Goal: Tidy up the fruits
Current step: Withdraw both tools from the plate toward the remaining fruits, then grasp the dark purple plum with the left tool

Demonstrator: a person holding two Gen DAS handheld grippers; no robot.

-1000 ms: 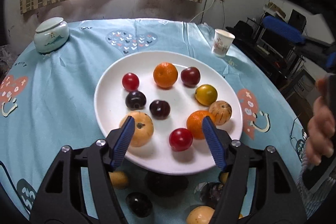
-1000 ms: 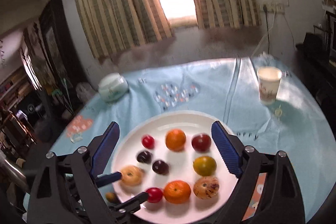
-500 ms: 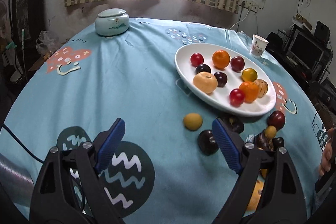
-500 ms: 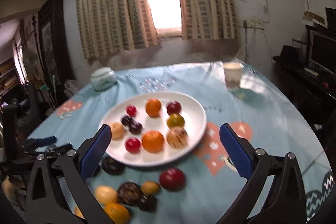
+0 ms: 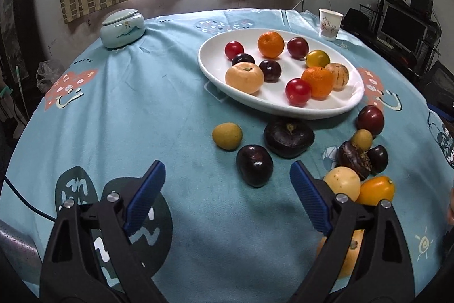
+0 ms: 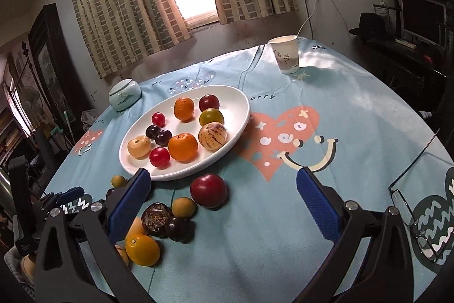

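Overhead, both grippers hang above the blue tablecloth [image 5: 119, 115]. Left gripper [image 5: 227, 183]: jaws opening, nothing between the pads; a dark plum [image 5: 254, 165] lies just ahead. Right gripper [image 6: 224, 190]: jaws spread wide, empty; a red plum [image 6: 208, 190] sits on the cloth between its fingers, untouched. White plate [image 5: 215, 75] holds ten fruits. More loose fruit lies on the cloth near the plate's near rim. Paper cup [image 6: 285, 54] and lidded jar [image 5: 122, 28] stand beyond.

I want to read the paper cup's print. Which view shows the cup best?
The right wrist view: the paper cup stands larger there, rim and printed side unobstructed. In the left wrist view it is smaller, far beyond the plate.
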